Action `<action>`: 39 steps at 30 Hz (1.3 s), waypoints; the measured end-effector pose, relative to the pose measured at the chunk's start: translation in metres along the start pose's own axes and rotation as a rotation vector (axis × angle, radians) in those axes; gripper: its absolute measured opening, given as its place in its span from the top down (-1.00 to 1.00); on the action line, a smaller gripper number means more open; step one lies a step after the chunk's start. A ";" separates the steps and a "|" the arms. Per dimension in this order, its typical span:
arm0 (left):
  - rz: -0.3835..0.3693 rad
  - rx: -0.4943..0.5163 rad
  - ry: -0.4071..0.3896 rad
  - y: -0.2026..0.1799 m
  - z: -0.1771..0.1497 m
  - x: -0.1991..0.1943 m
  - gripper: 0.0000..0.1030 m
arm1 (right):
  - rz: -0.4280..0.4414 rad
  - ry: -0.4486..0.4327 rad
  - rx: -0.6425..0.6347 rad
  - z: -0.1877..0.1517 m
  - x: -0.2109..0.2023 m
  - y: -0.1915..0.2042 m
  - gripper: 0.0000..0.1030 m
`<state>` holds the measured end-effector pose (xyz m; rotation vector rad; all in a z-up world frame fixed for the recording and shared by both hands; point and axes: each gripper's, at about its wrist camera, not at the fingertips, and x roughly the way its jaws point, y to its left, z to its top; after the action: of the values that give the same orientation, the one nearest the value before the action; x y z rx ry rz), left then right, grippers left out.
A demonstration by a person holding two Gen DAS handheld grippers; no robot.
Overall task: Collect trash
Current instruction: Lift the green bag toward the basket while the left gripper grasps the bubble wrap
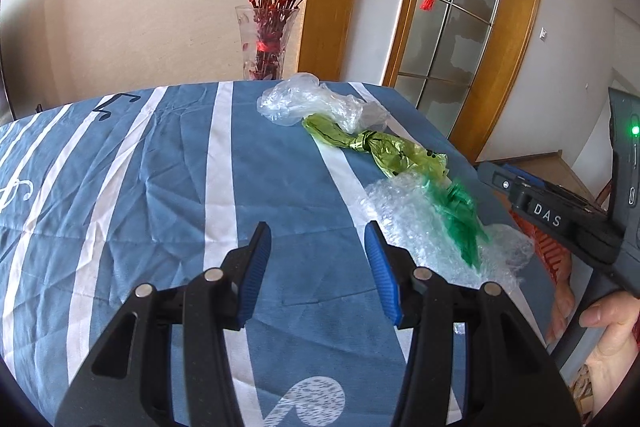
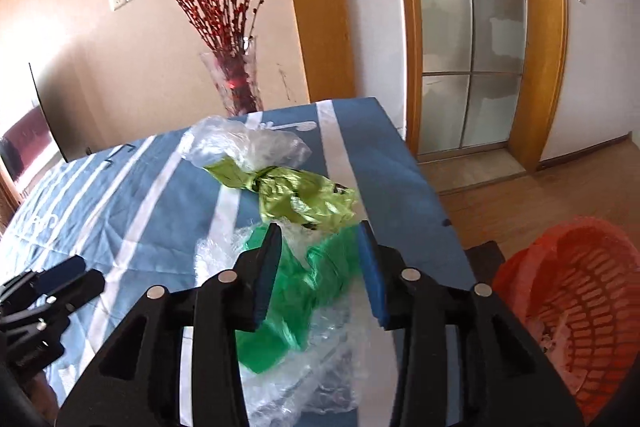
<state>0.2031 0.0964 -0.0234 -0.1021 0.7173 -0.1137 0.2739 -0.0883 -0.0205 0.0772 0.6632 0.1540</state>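
Collecting the trash here means moving loose plastic from the worktop (image 1: 160, 167) into the orange basket (image 2: 580, 307), which stands on the floor just off the worktop's right edge, placed low so that items can be dropped into it. The green bag (image 2: 296, 299) serves as the landmark: it lies on the bubble wrap (image 2: 304, 379), near the worktop edge closest to the basket. Beyond the green bag lies the knotted yellow-green bag (image 2: 296, 191), and beyond that the clear bag (image 2: 248, 143); all three run in a line toward the far edge, in front of the vase (image 1: 266, 43). The right gripper (image 2: 320, 267) is positioned directly over the green bag, jaws apart on either side of it and not visibly pressing on it; no grip is judged established. The left gripper (image 1: 318, 267) is to the left of the green bag over bare cloth, jaws apart and empty, probably held clear so as not to obstruct the right gripper. Thin film is likely to slip unless the right gripper closes on a bunched fold.
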 end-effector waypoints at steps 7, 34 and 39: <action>-0.001 -0.008 0.001 0.005 0.000 -0.001 0.05 | 0.014 0.049 -0.023 -0.010 0.006 0.006 0.22; -0.088 0.049 0.050 -0.048 0.009 0.018 0.05 | -0.010 -0.046 0.021 0.001 -0.037 -0.032 0.80; -0.129 0.085 0.093 -0.078 0.010 0.036 -0.15 | -0.067 -0.075 0.060 0.000 -0.057 -0.064 0.80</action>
<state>0.2315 0.0150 -0.0287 -0.0625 0.7976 -0.2736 0.2373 -0.1612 0.0065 0.1174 0.5951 0.0662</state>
